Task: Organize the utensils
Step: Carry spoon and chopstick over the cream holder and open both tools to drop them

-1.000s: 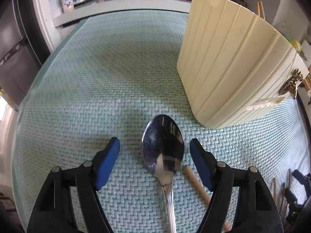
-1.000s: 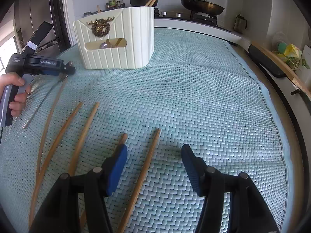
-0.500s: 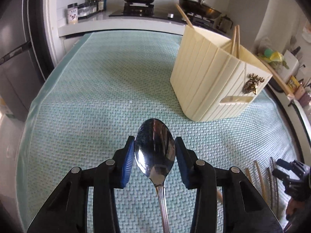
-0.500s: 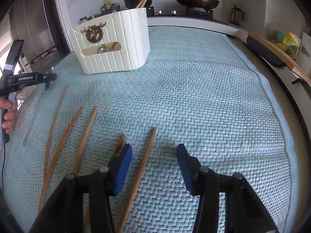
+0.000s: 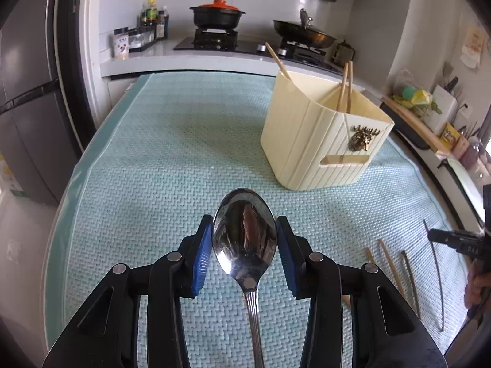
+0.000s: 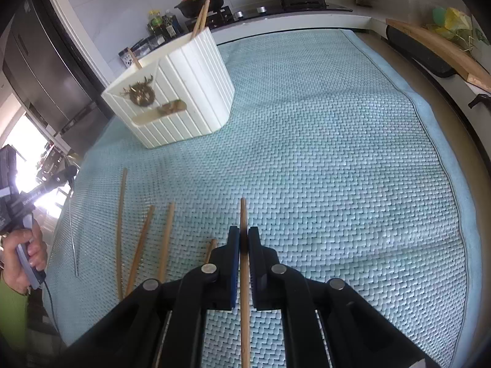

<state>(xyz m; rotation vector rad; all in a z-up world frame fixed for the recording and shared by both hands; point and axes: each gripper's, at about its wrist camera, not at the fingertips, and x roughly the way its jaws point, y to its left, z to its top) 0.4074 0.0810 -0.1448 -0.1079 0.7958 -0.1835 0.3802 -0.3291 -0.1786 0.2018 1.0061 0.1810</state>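
My left gripper (image 5: 244, 239) is shut on a steel spoon (image 5: 244, 233), held by its bowl above the green mat, handle pointing back at me. The cream ribbed utensil holder (image 5: 319, 141) stands ahead to the right with chopsticks (image 5: 343, 87) in it. My right gripper (image 6: 243, 245) is shut on a wooden chopstick (image 6: 243, 214), lifted off the mat. The holder (image 6: 184, 98) is far left in the right wrist view. Several chopsticks (image 6: 165, 239) lie on the mat left of the right gripper.
The woven green mat (image 6: 337, 153) covers the table. A metal chopstick (image 6: 72, 233) lies at the left edge. A stove with a red-lidded pot (image 5: 218, 15) and a wok (image 5: 303, 33) is behind. A wooden board (image 6: 435, 52) is on the right counter.
The left gripper has lifted the spoon and tilted up, away from the holder. The right gripper has closed on the chopstick and raised it.
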